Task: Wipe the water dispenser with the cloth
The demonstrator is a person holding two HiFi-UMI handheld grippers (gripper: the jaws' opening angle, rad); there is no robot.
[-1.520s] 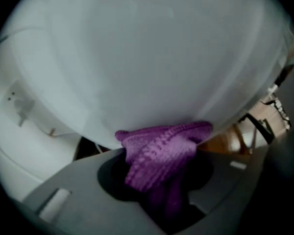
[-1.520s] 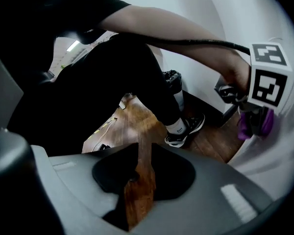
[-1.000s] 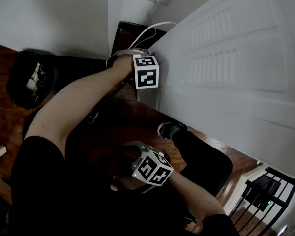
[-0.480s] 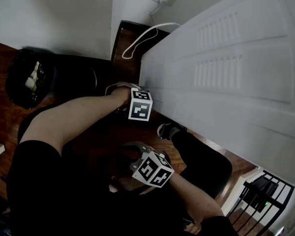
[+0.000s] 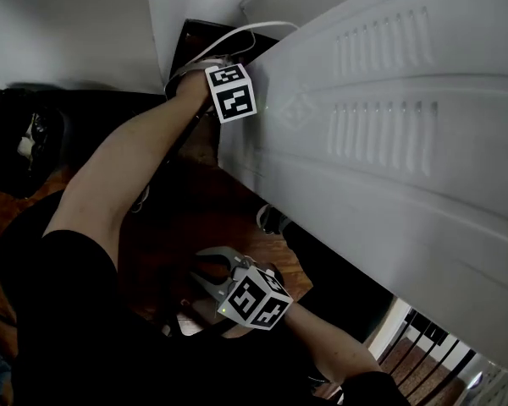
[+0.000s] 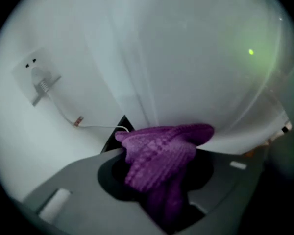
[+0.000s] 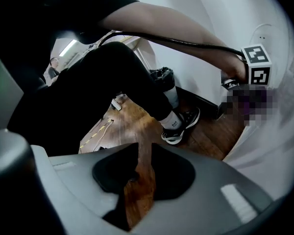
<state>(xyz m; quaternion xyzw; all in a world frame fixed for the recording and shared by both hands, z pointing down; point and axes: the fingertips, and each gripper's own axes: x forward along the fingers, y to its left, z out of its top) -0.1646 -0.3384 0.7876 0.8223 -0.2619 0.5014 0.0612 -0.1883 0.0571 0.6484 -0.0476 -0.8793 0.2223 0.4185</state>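
The white water dispenser fills the right of the head view, its vented back panel facing up. My left gripper is at its upper left corner, shut on a purple knitted cloth. In the left gripper view the cloth bunches between the jaws and presses against the dispenser's white side. My right gripper hangs low over the wooden floor, away from the dispenser. Its jaws stand slightly apart with nothing between them, and only floorboards show through the gap.
A wall socket with a white cable sits behind the dispenser. A black bin stands at the left wall. The person's leg and shoe are on the wooden floor. A black railing is at lower right.
The left gripper dropped down the dispenser's side edge with the cloth, then came back up to the top corner. The right gripper has stayed where it was.
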